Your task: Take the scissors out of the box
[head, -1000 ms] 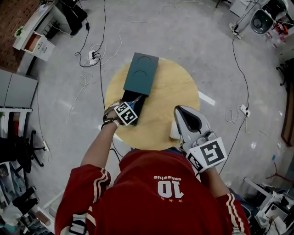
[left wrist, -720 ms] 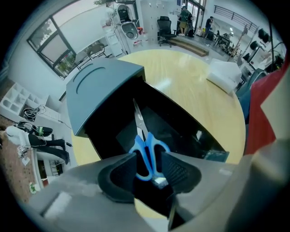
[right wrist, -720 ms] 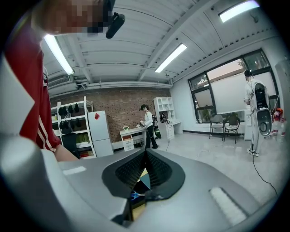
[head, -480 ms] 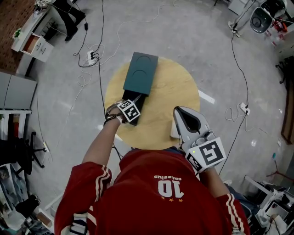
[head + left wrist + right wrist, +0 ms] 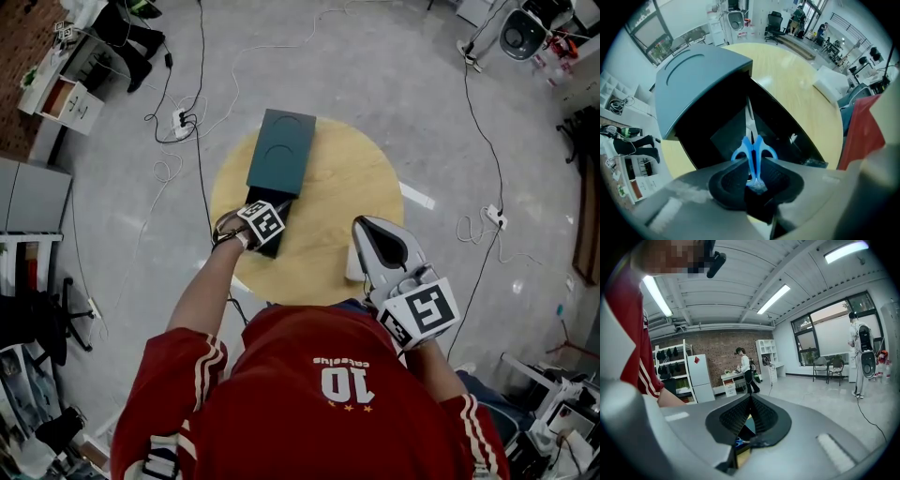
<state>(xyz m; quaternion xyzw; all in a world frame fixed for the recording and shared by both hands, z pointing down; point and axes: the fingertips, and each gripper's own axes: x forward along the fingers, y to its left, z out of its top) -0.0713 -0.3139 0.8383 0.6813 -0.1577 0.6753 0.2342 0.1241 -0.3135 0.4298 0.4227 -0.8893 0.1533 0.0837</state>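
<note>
The blue-handled scissors (image 5: 753, 149) lie in the open black box (image 5: 717, 131), blades pointing away; its teal lid (image 5: 689, 79) leans up behind. My left gripper (image 5: 754, 164) points straight down into the box. Its jaws are closing, and the pads press on both sides of the scissors' handles. In the head view the left gripper's marker cube (image 5: 265, 221) covers the scissors, with the box (image 5: 274, 246) under it and the lid (image 5: 281, 150) beyond. My right gripper (image 5: 382, 242) hovers at the table's near right edge, shut and holding nothing (image 5: 750, 399).
The box stands on a round wooden table (image 5: 347, 178). A white object (image 5: 354, 267) sits at the table's near right edge, beside the right gripper. Cables and power strips (image 5: 178, 120) lie on the grey floor around the table.
The left gripper has shifted slightly over the open box and now covers the scissors, which showed beside its cube before. The right gripper has stayed where it was.
</note>
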